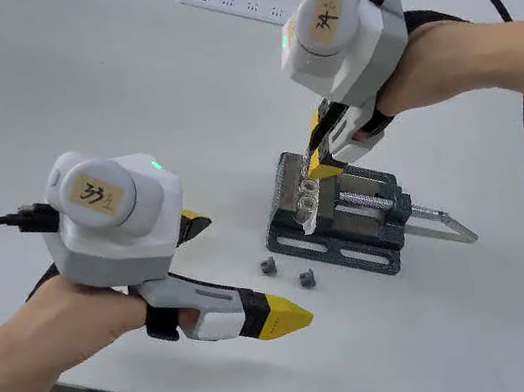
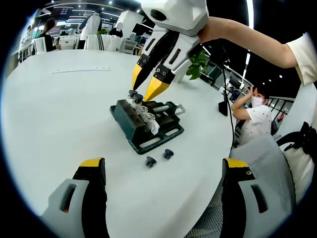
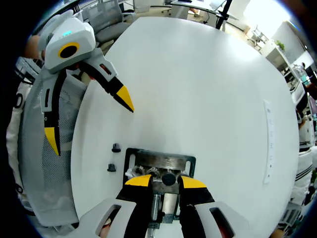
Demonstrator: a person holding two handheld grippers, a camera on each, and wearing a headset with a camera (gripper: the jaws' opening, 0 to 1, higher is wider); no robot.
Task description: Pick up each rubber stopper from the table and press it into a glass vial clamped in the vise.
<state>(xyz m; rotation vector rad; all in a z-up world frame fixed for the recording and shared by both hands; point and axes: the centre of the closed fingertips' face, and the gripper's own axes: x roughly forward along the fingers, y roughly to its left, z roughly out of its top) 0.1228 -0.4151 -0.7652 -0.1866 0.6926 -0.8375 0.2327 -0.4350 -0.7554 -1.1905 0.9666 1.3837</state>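
1. The white table (image 1: 123, 99) lay bare around the vise (image 1: 350, 231), which sat toward its near edge. A power strip (image 1: 228, 1) lay well apart at the far side.
2. Two small dark loose stoppers (image 1: 268, 267) rested just beside the vise's base. Clear glass vials (image 1: 306, 200) stood clamped in a row, and one carried a seated stopper (image 3: 169, 177).
3. The right gripper (image 2: 143, 89) hung over the vials, jaws slightly parted either side of the seated stopper, not pinching it. The left gripper (image 3: 90, 126) hovered by the table edge, spread wide, empty.
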